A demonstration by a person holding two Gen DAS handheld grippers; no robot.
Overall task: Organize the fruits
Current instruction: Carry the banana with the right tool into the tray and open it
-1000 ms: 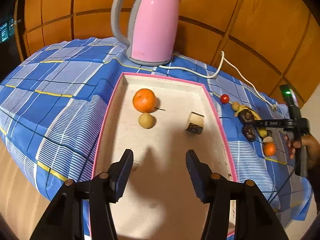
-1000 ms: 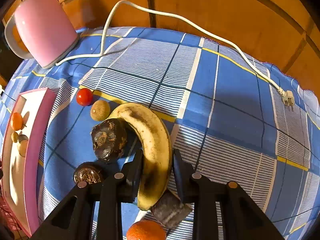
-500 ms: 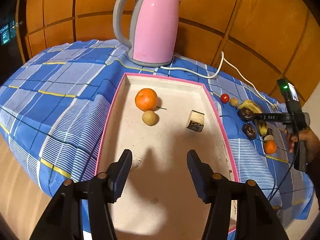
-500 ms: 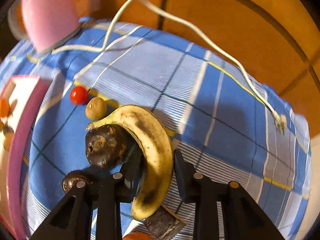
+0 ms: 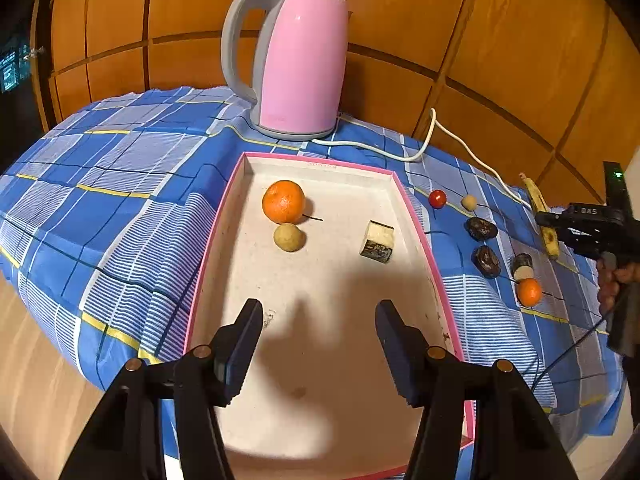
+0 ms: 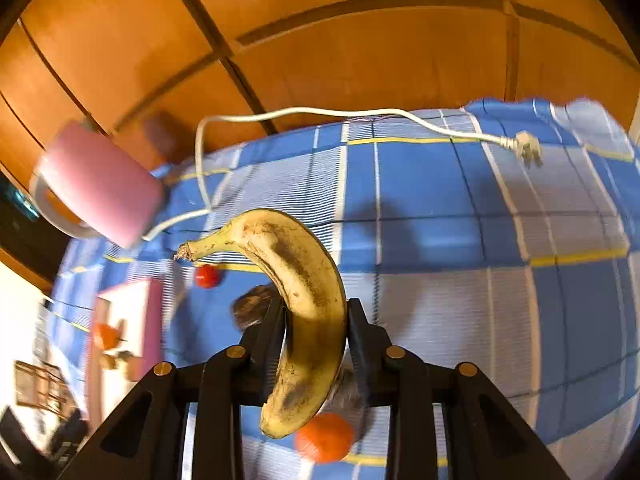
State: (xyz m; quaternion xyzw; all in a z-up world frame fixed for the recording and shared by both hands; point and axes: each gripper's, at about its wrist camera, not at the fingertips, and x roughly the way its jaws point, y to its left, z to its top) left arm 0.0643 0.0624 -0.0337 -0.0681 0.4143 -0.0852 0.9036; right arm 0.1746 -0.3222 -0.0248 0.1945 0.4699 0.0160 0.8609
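The kettle (image 5: 300, 68) at upper centre is pink with a grey handle. The cloth (image 5: 120, 184) is blue checked, with white stripes and yellow lines. The tray (image 5: 216, 240) is cream inside with a pink rim. The banana (image 6: 308, 304) at centre is yellow with brown-black blotches. The wall (image 6: 360, 52) is orange-brown wood.

Spotted banana (image 6: 308, 304), lifted above cloth

Orange wood-panelled wall (image 5: 460, 32) behind a table under a blue checked cloth (image 5: 132, 184); pale floor (image 5: 36, 380)
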